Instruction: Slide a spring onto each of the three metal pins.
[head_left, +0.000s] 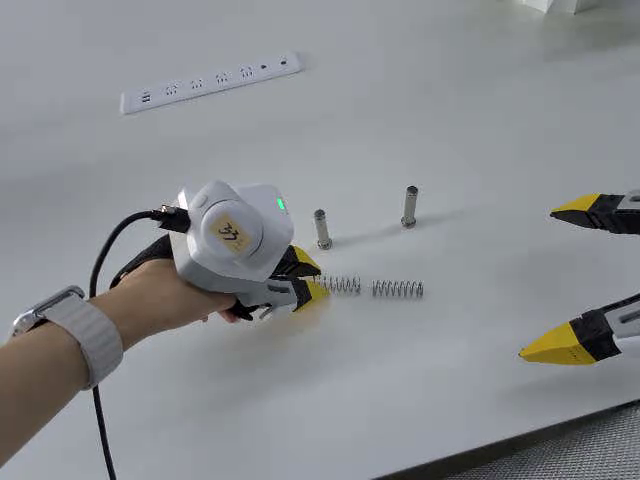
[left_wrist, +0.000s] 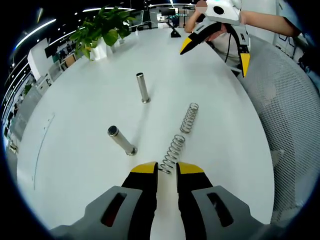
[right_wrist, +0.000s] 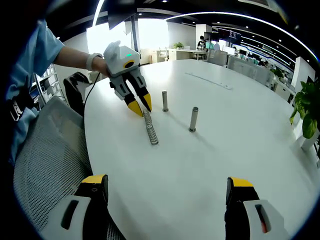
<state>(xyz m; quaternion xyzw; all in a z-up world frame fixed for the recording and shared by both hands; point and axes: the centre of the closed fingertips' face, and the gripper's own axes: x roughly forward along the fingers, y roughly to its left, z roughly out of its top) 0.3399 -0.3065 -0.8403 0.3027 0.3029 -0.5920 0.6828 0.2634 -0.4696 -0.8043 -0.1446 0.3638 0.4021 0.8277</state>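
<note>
Down low on the white table (head_left: 430, 400) sits the left gripper (head_left: 312, 280), held in the person's left hand (head_left: 165, 295), nose pointing straight along the first spring (head_left: 340, 285). In the left gripper view its yellow tips are close together with just a narrow gap, and that spring's near end lies right between them. Whether the tips are actually pinching the coil, I cannot tell. The spring lies flat on the table, and just past its far end, almost in line with it, lies the second spring (head_left: 398, 289), also flat, with a small gap between the two. Two metal pins stand upright behind the springs. The closer pin (head_left: 322, 229) is just beside the left gripper's tips and the other pin (head_left: 409, 206) stands further to the right, both bare. Over on the right side, the right gripper (head_left: 537, 283) hangs with its jaws spread wide, holding nothing, well apart from springs and pins. A white power strip (head_left: 210, 82) lies at the far side of the table.
</note>
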